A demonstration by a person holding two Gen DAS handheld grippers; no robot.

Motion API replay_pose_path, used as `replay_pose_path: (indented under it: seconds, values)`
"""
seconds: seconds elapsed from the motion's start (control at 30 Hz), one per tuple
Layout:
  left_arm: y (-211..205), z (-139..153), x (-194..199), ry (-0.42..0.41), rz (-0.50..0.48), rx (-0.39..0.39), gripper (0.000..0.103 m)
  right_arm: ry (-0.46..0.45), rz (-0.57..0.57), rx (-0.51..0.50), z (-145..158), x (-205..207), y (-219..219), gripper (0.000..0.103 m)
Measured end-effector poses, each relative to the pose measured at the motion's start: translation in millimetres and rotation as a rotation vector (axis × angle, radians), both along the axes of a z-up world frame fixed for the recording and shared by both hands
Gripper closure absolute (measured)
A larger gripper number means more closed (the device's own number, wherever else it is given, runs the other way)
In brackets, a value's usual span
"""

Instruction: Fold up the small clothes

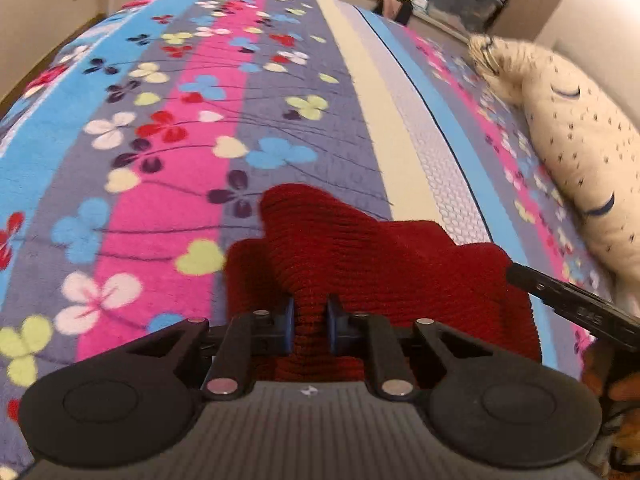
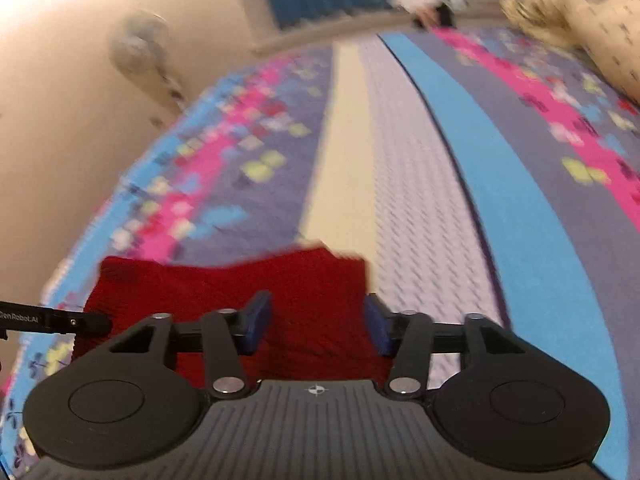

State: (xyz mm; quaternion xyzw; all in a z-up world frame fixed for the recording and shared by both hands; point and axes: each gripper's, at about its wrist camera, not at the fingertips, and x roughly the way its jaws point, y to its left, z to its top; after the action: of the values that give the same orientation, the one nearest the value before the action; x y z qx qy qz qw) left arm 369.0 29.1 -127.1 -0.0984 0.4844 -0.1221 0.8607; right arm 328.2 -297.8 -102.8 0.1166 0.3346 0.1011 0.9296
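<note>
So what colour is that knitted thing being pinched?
Dark red, a ribbed knit garment; the left wrist view shows it best.

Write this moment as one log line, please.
left tool: pinching red knit | right tool: open over it | blanket: underneath

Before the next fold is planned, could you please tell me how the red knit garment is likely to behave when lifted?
Probably floppy: the red knit garment bunches into a ridge where the left claw pinches it. Its ribbed knit likely grips the pads rather than slipping. It may drag on the fleecy blanket.
</note>
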Motion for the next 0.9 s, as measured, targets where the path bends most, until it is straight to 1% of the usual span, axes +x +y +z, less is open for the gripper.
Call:
replay_pose_path:
  seconds: [0.03,0.07,0.1,0.13,0.17,0.2,0.27,0.3,0.33,0.37,0.4,0.43,0.47,0.53,0.57,0.6,0.67,0.7,0.73,0.77,0.8,0.83,0.87,0.9]
  values:
    - [6,-10,3,0.035,0.016,0.003,0.086,0.027,0.028,-0.017,-5,10,7,0.076]
    - [11,-25,9,0.084,0.042,0.002,0.085,0.078,0.039,-0.02,-16,22,11,0.078]
    - [12,-35,13,0.105,0.047,0.003,0.084,0.126,0.042,-0.022,-28,33,14,0.078]
    - [12,-41,16,0.102,0.048,0.01,0.081,0.135,0.035,-0.038,-38,41,18,0.078]
    - [11,-43,18,0.105,0.059,0.0,0.079,0.118,0.037,-0.063,-40,44,21,0.078]
    - [12,-43,20,0.113,0.075,-0.015,0.072,0.121,0.037,-0.069,-37,46,21,0.078]
    - [15,-39,19,0.112,0.101,-0.008,0.043,0.144,0.006,-0.005,-28,44,9,0.078]
    - [18,-35,15,0.105,0.118,0.016,0.021,0.149,-0.018,0.028,-23,38,-1,0.07]
    - [22,-31,9,0.088,0.121,0.027,0.011,0.151,-0.05,0.043,-20,32,-11,0.045]
    - [26,-29,3,0.079,0.12,0.025,0.007,0.149,-0.083,0.055,-17,23,-23,0.031]
    - [31,-28,-4,0.09,0.118,0.004,0.002,0.149,-0.102,0.081,-17,15,-37,0.013]
    - [37,-31,-11,0.115,0.105,-0.053,0.0,0.163,-0.098,0.123,-20,9,-50,0.012]
    - [41,-38,-16,0.153,0.084,-0.129,0.0,0.203,-0.088,0.175,-25,7,-63,0.013]
    - [43,-51,-25,0.224,0.075,-0.222,0.0,0.341,-0.092,0.299,-48,7,-87,0.011]
    - [42,-58,-27,0.242,0.071,-0.243,0.0,0.403,-0.089,0.358,-59,9,-94,0.011]
    - [39,-64,-27,0.262,0.067,-0.254,0.0,0.439,-0.086,0.405,-68,10,-98,0.011]
    - [36,-79,-25,0.301,0.07,-0.303,0.0,0.467,-0.073,0.468,-79,12,-98,0.011]
    - [37,-85,-23,0.322,0.088,-0.334,0.002,0.475,-0.052,0.492,-84,14,-94,0.01]
    - [39,-89,-20,0.328,0.115,-0.364,0.017,0.483,-0.039,0.494,-87,14,-89,0.014]
    - [41,-89,-17,0.323,0.126,-0.377,0.024,0.479,-0.032,0.48,-87,14,-84,0.019]
    - [42,-85,-14,0.32,0.135,-0.358,0.034,0.462,-0.019,0.458,-84,11,-78,0.031]
    - [42,-81,-9,0.311,0.121,-0.345,0.043,0.439,-0.01,0.46,-80,7,-75,0.046]
    - [42,-76,-5,0.302,0.101,-0.329,0.047,0.429,-0.018,0.481,-77,2,-76,0.052]
    - [40,-72,-2,0.295,0.082,-0.31,0.05,0.419,-0.044,0.491,-77,-4,-76,0.056]
